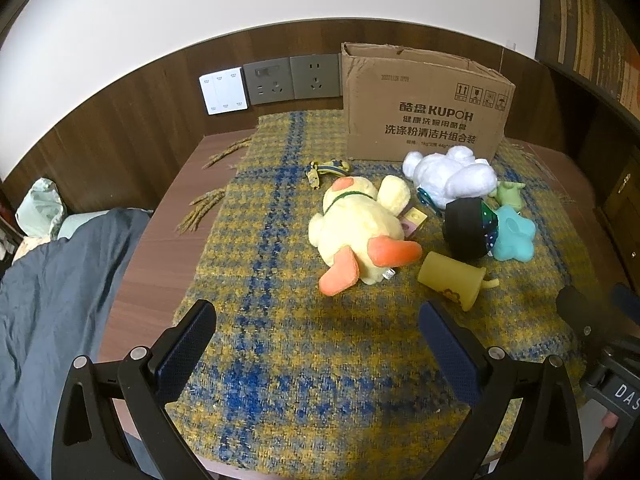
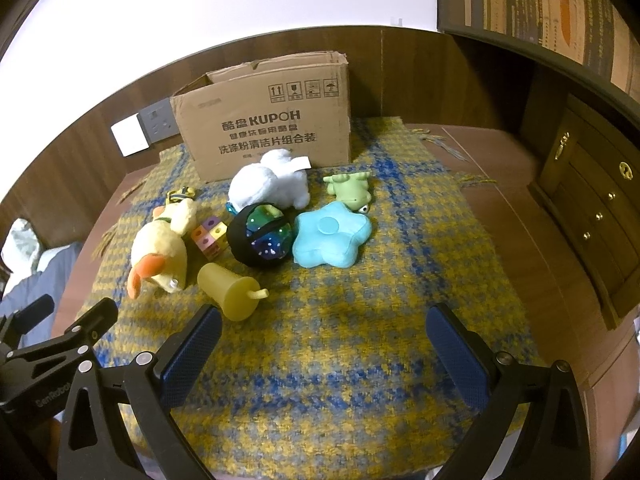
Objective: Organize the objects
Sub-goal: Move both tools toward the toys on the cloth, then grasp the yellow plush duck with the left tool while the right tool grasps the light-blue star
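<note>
Toys sit bunched on the plaid cloth (image 1: pixel 280 360) over the table, in front of the cardboard box (image 1: pixel 424 112): yellow plush duck (image 1: pixel 356 228) leftmost, then the colored cube (image 2: pixel 208 236), yellow cup (image 2: pixel 230 288) on its side, black ball (image 2: pixel 260 240), white plush (image 2: pixel 272 184), blue star cushion (image 2: pixel 330 236), green frog (image 2: pixel 348 190). Left gripper (image 1: pixel 316 336) and right gripper (image 2: pixel 324 340) both hover short of them, jaws wide apart, holding nothing.

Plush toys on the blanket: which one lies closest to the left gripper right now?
The yellow duck plush, lying with its orange feet toward the left gripper. The white plush and the blue star plush sit farther back, nearer the cardboard box.
</note>
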